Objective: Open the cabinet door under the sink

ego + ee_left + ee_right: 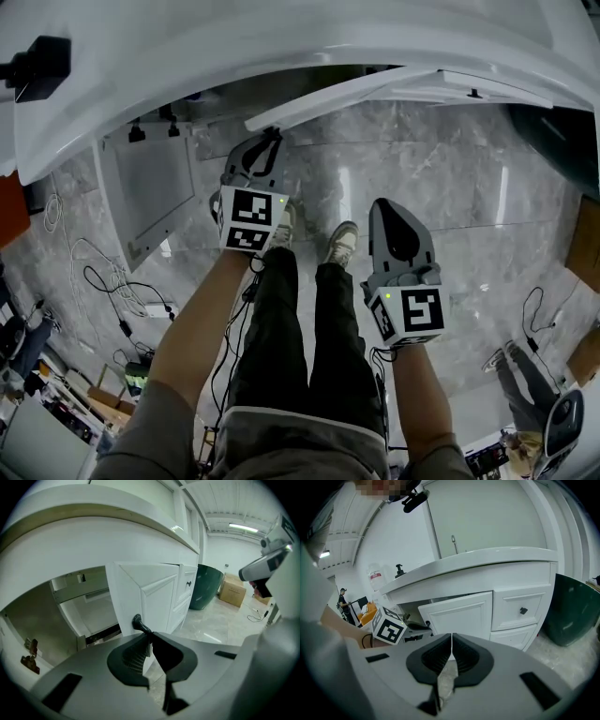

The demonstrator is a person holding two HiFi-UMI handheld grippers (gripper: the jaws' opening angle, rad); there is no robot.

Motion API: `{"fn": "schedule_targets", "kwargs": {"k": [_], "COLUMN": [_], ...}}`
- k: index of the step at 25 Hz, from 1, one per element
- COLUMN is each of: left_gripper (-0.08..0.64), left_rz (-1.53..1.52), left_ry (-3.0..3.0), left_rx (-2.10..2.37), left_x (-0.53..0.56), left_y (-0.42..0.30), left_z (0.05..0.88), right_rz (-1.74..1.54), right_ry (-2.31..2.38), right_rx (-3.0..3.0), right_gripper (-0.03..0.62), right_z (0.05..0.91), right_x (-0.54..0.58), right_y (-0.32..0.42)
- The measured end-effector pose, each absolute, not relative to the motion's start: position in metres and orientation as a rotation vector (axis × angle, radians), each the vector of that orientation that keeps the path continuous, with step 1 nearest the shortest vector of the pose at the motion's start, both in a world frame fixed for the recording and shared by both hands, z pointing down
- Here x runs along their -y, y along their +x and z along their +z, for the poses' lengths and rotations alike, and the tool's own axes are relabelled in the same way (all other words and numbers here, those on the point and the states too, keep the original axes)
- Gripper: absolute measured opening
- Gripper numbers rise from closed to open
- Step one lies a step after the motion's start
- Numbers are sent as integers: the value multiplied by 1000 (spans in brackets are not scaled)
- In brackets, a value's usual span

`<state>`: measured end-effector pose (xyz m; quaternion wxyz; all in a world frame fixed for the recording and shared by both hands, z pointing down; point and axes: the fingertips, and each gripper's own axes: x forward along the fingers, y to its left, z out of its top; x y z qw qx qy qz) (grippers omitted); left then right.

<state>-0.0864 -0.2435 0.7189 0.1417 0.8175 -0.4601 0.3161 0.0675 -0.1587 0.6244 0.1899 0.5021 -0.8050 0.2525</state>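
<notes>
The white cabinet door (pixel 152 590) under the sink counter stands partly swung out, and its small black knob (pixel 137 621) sits at its near edge. My left gripper (pixel 149 637) is shut on that knob, the pads pinching its stem. In the head view the left gripper (pixel 269 142) reaches up to the door's edge (pixel 328 98). My right gripper (pixel 386 206) hangs lower and to the right over the floor, shut with nothing between its pads. The right gripper view has the door (pixel 459 613) ahead, with the right gripper (pixel 451 638) well short of it.
A second cabinet door (pixel 150 192) at the left is swung wide open, showing the dark inside (pixel 79 606). Drawers with a black knob (pixel 523 611) lie right of the door. A dark green bin (pixel 574 611) and a cardboard box (pixel 233 588) stand further right. Cables (pixel 108 281) trail across the marble floor.
</notes>
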Motion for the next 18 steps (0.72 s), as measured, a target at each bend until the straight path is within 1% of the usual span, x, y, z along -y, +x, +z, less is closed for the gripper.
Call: {"fn": "schedule_targets", "kwargs": {"k": [18], "left_gripper": [32], "left_rz": [910], "left_ry": [2313], "left_rx": [1367], "left_x": [162], "left_y": [-22], "left_z": [714], "right_rz": [826], "right_ry": [1565], "right_rx": [2138], "right_gripper": [29], "right_z": [654], "right_x": [87], "right_y": [135]}}
